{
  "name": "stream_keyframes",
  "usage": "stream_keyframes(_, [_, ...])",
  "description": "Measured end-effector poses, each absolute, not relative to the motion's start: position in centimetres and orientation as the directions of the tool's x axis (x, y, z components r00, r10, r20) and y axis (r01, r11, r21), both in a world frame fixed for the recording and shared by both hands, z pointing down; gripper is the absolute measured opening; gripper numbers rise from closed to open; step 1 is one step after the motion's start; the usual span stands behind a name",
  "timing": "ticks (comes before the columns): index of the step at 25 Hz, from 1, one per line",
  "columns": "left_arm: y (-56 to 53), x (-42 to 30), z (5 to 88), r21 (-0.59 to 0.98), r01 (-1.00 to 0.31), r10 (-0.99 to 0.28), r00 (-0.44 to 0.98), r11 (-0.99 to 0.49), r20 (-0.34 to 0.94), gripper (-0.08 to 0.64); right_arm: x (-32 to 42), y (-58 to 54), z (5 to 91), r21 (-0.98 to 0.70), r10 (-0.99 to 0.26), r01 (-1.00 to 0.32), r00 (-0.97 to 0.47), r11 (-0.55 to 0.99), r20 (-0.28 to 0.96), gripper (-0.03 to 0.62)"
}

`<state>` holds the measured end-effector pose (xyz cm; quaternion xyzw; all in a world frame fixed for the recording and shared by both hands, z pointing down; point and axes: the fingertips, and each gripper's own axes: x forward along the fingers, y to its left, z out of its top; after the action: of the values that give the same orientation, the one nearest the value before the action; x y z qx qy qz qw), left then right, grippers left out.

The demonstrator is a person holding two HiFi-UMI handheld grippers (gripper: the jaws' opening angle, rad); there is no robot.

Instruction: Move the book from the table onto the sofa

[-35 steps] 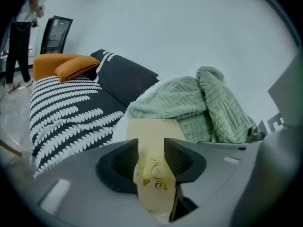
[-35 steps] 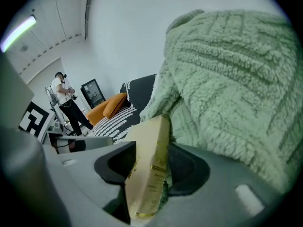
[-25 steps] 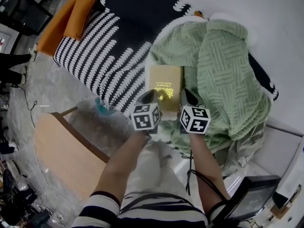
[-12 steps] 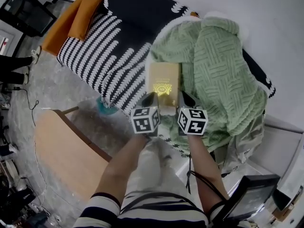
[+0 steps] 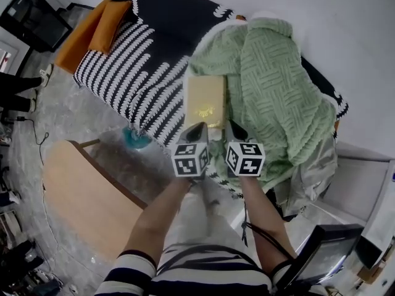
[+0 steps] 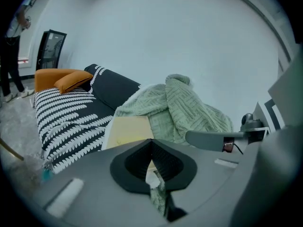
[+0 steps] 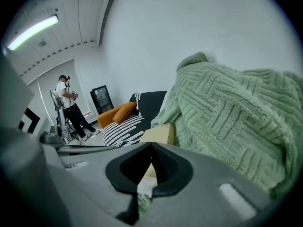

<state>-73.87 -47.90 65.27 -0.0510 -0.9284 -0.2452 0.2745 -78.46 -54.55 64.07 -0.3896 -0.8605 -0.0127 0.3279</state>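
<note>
The book (image 5: 205, 100) lies flat on the sofa (image 5: 148, 73), just beside the green blanket (image 5: 271, 85); the left gripper (image 5: 197, 128) and right gripper (image 5: 232, 126) hover near its near end, jaws together and empty; it seems close to the seat's front edge, so a nudge or tugged blanket could slide it off.

Your book (image 5: 205, 100) lies flat on the sofa (image 5: 142, 73) seat, with the blanket (image 5: 271, 85) heaped just to its right. A cushion (image 5: 105, 20) sits at the sofa's far left end. Your left gripper (image 5: 198, 128) and right gripper (image 5: 229, 126) hang side by side at the book's near edge. The worktop (image 5: 80, 196) stands to your left, apart from the sofa.
</note>
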Motion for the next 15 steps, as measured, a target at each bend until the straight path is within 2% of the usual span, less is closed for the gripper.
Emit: stream_keyframes(15, [-52.8, -68.6, 59.5, 0.393, 0.145, -0.044, -0.9, 0.908, 0.433, 0.005, -72.4, -58.4, 58.5, -0.227, 0.716, 0.717, -0.504, 0.659, 0.483, 0.002])
